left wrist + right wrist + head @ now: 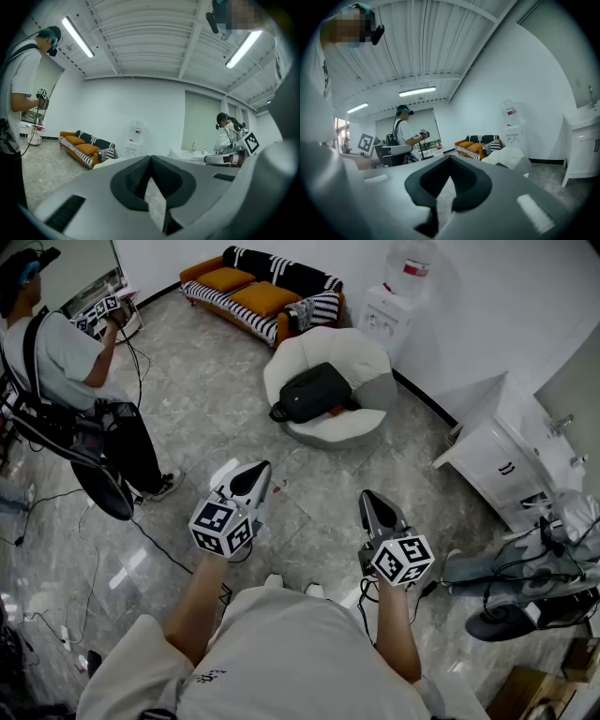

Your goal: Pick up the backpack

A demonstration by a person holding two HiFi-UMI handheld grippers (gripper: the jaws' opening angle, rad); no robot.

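Both grippers are shut and empty: the left gripper [251, 479] and right gripper [372, 502] each have jaws together with nothing between them, confirmed in both gripper views. Both are held out roughly level in front of the person, side by side over bare floor [309, 474]. The backpack [314, 390] is black and lies flat in the seat of a round white-and-grey chair [370, 367], straight ahead and well apart from both grippers, so nothing is in reach yet. Seen from the head view, its long axis runs diagonally, low at the left and high at the right, so it lies more across the line of approach than along it. There is a dark strap or handle loop at the bag's near-left end, hanging toward the chair rim. The left gripper looks slightly nearer, and it is on the side of that loop; the margin is small, so either one could go. My read is that the next move needs a walk forward, then a reach down into the seat. On text: the water dispenser [389, 315] bottle has a red label that is too small to read. There is small print on the person's shirt [300, 652], also illegible. The marker cubes [223, 526] show only square black-and-white patterns, no lettering. I can't make out any brand on the backpack.
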